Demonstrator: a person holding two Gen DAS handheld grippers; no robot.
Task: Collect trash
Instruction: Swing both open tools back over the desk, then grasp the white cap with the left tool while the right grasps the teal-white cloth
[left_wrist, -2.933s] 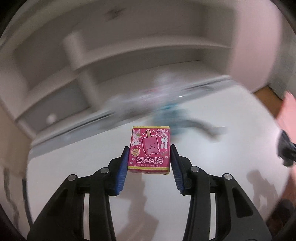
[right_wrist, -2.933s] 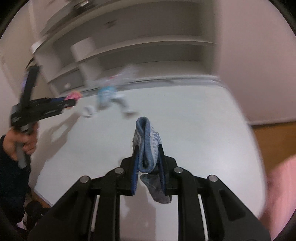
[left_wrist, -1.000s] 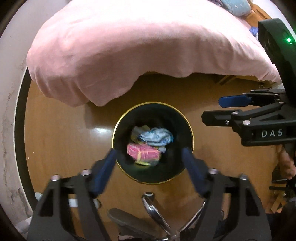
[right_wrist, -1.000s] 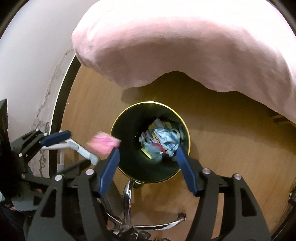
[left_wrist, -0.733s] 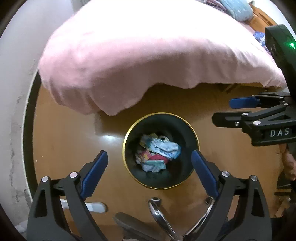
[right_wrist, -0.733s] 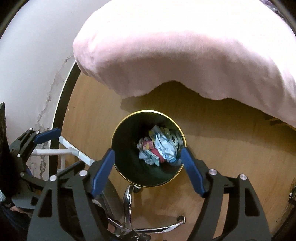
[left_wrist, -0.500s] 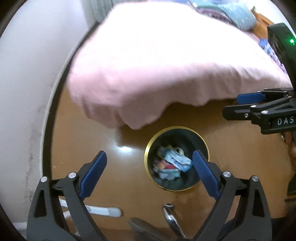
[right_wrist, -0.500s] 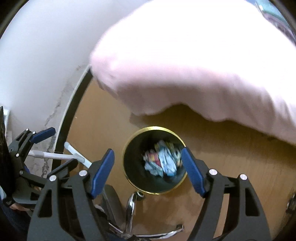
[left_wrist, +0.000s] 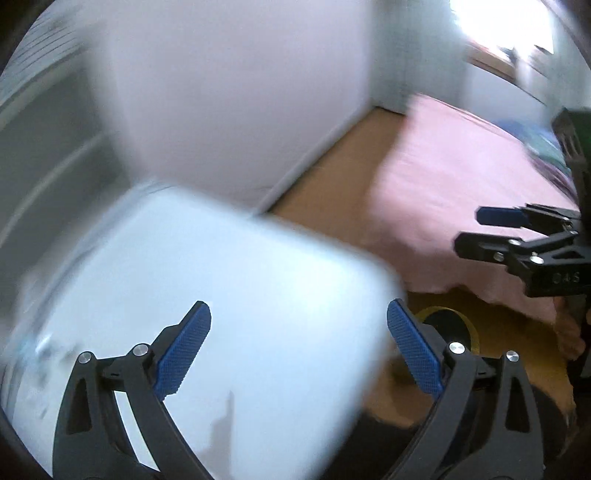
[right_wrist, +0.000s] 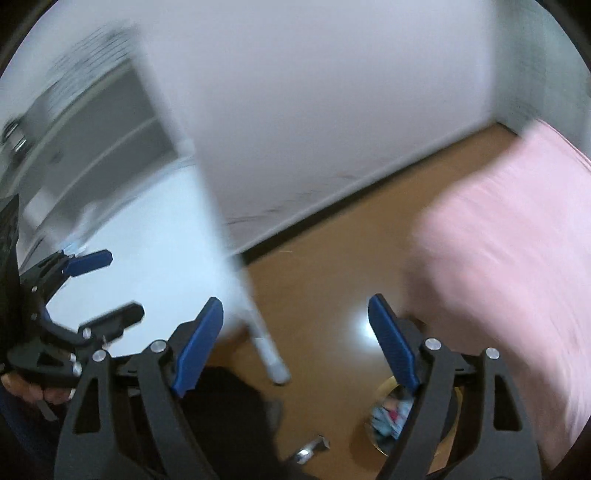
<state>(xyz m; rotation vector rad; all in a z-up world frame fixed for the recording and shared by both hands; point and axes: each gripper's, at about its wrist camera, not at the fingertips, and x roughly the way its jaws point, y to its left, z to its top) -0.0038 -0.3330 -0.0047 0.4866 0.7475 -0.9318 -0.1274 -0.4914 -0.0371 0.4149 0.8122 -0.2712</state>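
Note:
Both views are blurred by motion. My left gripper (left_wrist: 299, 325) hangs over the white table (left_wrist: 221, 295), jaws opening wide, nothing between them. The black bin with a gold rim (left_wrist: 448, 326) stands on the floor past the table's corner, partly hidden behind my right-hand finger. My right gripper (right_wrist: 295, 317) is over the wood floor, jaws opening and empty. Below it the bin (right_wrist: 384, 391) shows crumpled blue and pink trash (right_wrist: 388, 415) inside. Each gripper appears in the other's view: the left gripper (right_wrist: 110, 286) and the right gripper (left_wrist: 476, 230), both empty.
A pink bedcover (right_wrist: 498, 258) fills the right side, close to the bin. The table's white leg (right_wrist: 267, 354) stands between table and bin. A black chair (right_wrist: 229, 406) with a chrome base (right_wrist: 310, 450) lies below. White shelves (right_wrist: 92, 147) rise behind the table.
Both grippers have risen from above the bin and swung left toward the table, rolling as they went. Their jaws have spread wider. The bin has slid to the lower right of each view.

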